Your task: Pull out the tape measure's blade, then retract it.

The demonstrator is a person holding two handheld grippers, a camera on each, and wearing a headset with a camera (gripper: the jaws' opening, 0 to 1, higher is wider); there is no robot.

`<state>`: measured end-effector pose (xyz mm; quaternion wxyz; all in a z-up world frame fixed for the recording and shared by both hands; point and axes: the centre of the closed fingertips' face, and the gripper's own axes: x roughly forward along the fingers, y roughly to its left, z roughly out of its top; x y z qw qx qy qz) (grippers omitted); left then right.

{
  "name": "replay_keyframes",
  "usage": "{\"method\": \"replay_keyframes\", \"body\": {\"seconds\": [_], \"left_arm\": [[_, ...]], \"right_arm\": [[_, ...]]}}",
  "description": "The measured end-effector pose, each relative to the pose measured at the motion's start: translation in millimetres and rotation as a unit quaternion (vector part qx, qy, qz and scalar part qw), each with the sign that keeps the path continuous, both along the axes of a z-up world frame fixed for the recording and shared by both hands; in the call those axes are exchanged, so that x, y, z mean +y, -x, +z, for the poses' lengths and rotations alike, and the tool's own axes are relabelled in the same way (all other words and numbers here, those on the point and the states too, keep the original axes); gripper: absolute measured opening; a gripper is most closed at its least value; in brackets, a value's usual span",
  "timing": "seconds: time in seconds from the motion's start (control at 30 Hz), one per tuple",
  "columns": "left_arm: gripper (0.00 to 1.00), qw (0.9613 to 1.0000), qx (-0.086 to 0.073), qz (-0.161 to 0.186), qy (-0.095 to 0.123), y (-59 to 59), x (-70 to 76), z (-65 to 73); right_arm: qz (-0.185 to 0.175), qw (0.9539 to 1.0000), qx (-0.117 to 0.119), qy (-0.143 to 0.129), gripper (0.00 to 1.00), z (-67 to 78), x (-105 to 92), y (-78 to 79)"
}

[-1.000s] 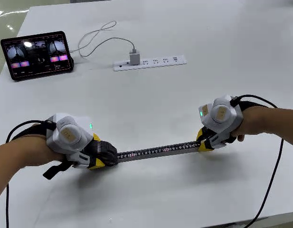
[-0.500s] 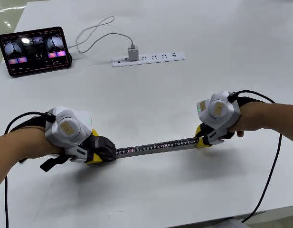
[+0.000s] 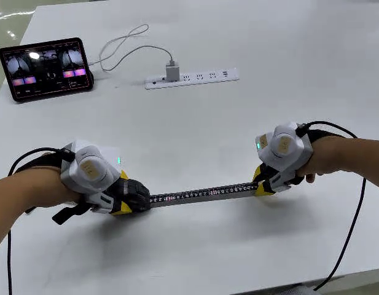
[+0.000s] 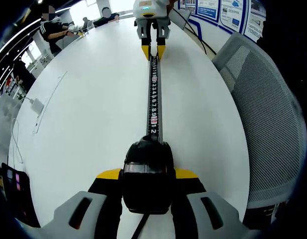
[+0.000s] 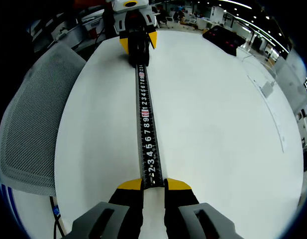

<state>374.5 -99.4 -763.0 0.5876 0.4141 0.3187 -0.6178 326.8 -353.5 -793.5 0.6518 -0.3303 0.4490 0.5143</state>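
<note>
White workbench, left gripper clamped around the tape measure case, right gripper pinching the blade end, stretched straight between them.

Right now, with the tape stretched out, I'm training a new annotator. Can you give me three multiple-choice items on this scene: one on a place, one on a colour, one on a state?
1. Where on the table does the tablet lie?
A. Near its far left corner
B. At its near edge
C. In its middle

2. What colour is the tape measure's case?
A. Red
B. Black
C. White

3. How is the blade?
A. Wound fully in
B. Drawn out, spanning from the left gripper to the right gripper
C. Lying loose, held by nothing

Answers:
1 A: the head view shows it far left, beyond both grippers.
2 B: the left gripper view shows a black case between the jaws.
3 B: the right gripper pinches the blade's tip while the left gripper holds the case.
</note>
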Motion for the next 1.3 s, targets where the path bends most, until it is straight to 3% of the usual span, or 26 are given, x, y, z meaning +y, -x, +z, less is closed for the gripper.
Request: {"method": "replay_keyframes", "body": {"seconds": [0.23, 0.57, 0.87, 1.07, 1.17, 1.23, 1.3], "left_arm": [[0.33, 1.0, 0.007, 0.006, 0.002, 0.4, 1.2, 1.7], [0.36, 0.9998, 0.014, 0.011, -0.004, -3.1, 8.0, 7.1], [0.42, 0.9986, 0.025, 0.042, 0.019, -12.6, 15.9, 17.9], [0.48, 0.9964, 0.035, 0.066, 0.041, -14.9, 11.0, 26.4], [0.51, 0.9952, 0.037, 0.076, 0.048, -15.4, 9.5, 29.2], [0.53, 0.9937, 0.049, 0.087, 0.05, -12.5, 9.7, 30.0], [0.55, 0.9934, 0.044, 0.091, 0.055, -13.6, 9.8, 30.6]], "right_arm": [[0.007, 0.9999, -0.012, 0.009, 0.13, 0.9, 0.2, -1.5], [-0.002, 1.0, -0.007, 0.003, 0.17, 11.8, -0.2, -4.7], [-0.016, 0.9998, -0.009, -0.004, 0.23, 22.1, -1.4, -4.3], [-0.035, 0.9993, -0.008, -0.008, 0.26, 27.3, -2.1, -3.2], [-0.04, 0.9987, -0.027, -0.014, 0.28, 32.9, -1.0, -7.2], [-0.048, 0.9981, -0.033, -0.02, 0.29, 35.5, -1.3, -8.8], [-0.051, 0.9975, -0.04, -0.027, 0.31, 38.4, -1.3, -9.6]]}}
